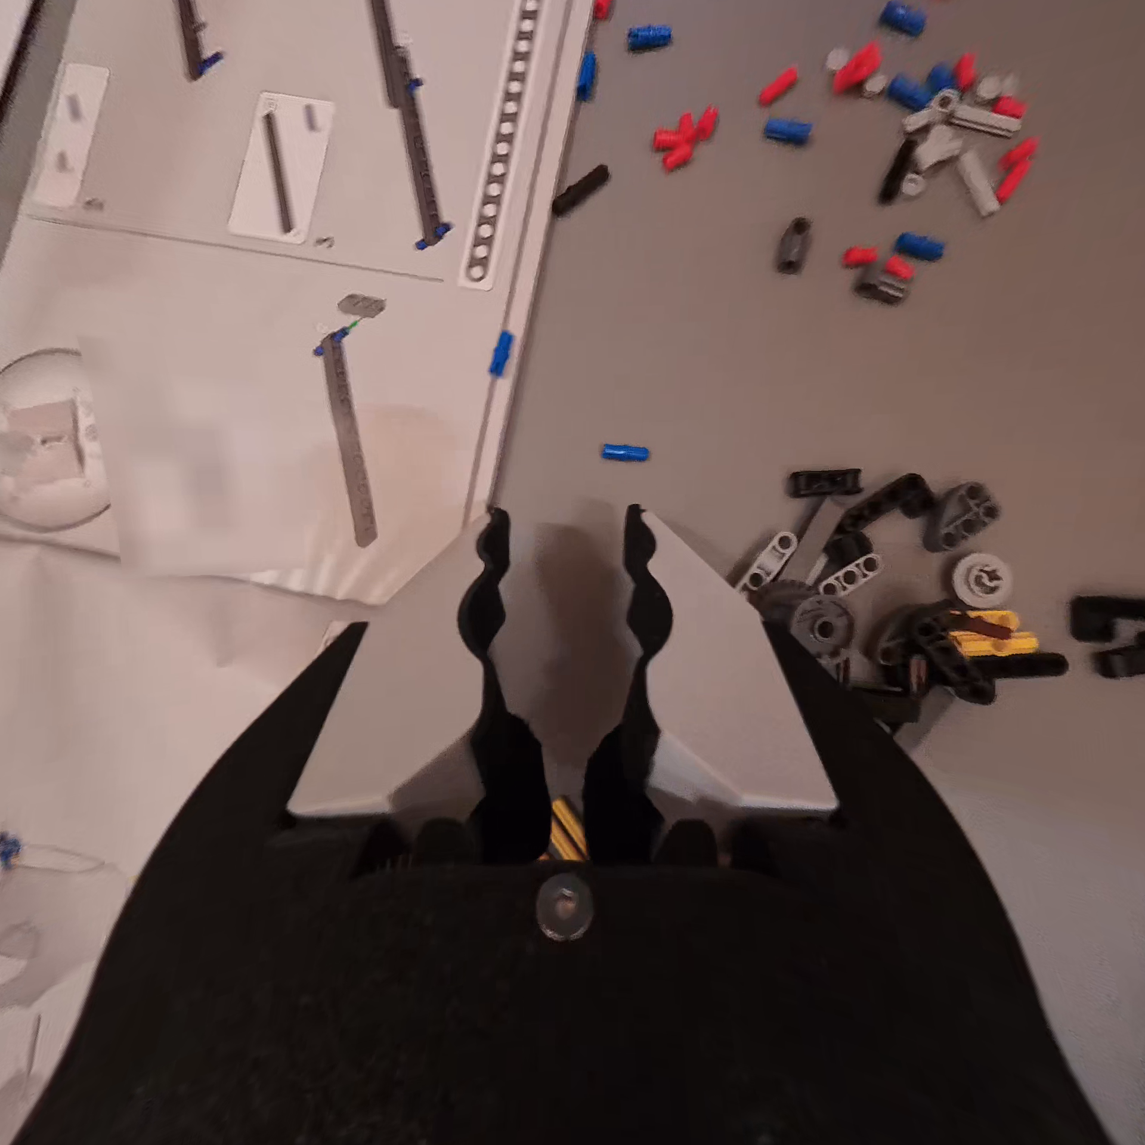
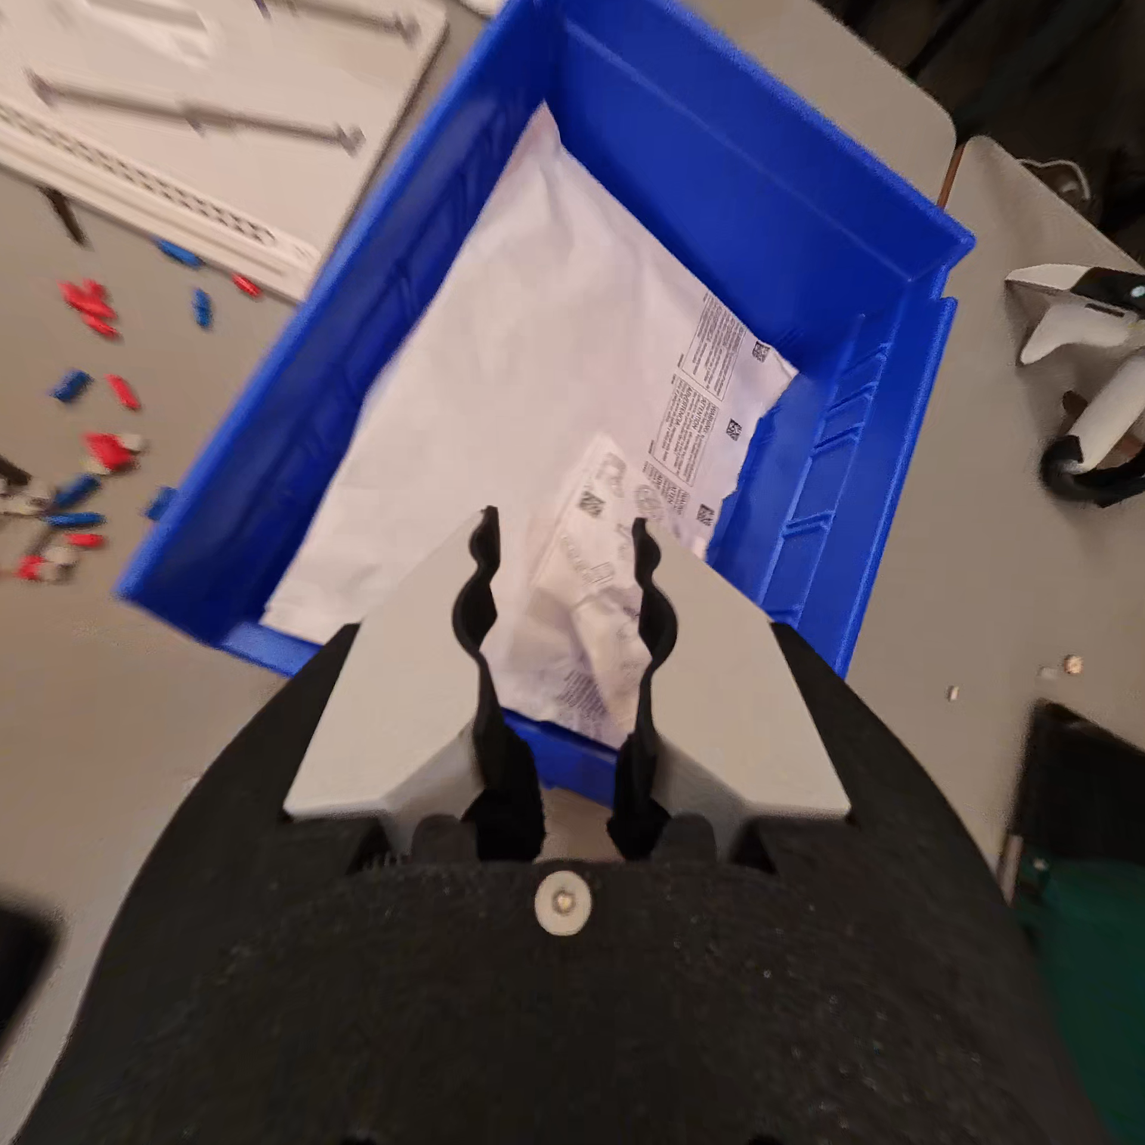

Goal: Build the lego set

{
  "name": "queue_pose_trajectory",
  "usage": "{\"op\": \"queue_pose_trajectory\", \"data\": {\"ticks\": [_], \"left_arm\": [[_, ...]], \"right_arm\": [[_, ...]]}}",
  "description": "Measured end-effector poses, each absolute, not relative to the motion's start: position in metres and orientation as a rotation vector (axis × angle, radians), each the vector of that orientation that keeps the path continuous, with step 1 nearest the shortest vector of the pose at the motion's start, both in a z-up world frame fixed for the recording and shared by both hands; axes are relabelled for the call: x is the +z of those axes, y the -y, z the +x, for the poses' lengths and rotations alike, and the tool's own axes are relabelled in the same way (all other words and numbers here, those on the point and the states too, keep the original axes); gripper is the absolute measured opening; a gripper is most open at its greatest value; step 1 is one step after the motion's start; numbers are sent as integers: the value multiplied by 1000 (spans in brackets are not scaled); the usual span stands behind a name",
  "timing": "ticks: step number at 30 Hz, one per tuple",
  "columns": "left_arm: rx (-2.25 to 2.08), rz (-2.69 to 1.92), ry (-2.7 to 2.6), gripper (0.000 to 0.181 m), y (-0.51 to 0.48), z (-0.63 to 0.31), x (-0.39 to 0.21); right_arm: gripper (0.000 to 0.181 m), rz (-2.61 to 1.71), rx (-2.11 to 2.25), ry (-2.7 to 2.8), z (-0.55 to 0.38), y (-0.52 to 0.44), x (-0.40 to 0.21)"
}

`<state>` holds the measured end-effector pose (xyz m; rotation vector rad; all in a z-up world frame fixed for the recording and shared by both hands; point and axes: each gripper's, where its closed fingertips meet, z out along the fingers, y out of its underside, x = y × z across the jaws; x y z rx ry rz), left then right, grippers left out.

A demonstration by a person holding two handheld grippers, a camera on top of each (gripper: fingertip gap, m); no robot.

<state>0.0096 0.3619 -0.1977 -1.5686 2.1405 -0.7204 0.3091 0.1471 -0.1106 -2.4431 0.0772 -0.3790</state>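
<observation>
Fingers on the left gripper stood apart with nothing between them, hanging over the grey worktop at frame centre. Right gripper fingers were likewise parted and empty, over the blue bin, which held only white paper bags.

Lego parts lay loose on the worktop: red and blue pins upper right of the left view, a dark beam-and-gear pile at right, one blue pin just ahead of the left tips. The instruction booklet filled the upper left.

Risks, as I judge them: both views were motion-blurred, so a fast approach could miss the small pin or knock it away. Round pins could roll. Nothing looked assembled yet.
</observation>
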Motion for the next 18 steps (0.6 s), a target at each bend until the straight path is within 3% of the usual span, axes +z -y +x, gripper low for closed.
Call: {"op": "queue_pose_trajectory", "data": {"ticks": [2, 6, 10, 18], "left_arm": [[-770, -1543, -2239, 22, -351, 13, -199], [-762, -1562, -2347, 25, -340, 20, -213], [-788, -1529, -2353, 4, -330, 30, -215], [-928, -1444, -2334, 3, -280, 80, -214]], "right_arm": [[40, -2345, -353, -139, 295, -136, -89], [35, -2132, -246, -146, 237, -119, -64], [31, -2082, -211, -177, 194, -94, -77], [27, -1875, 140, -240, 123, -98, -73]]}}
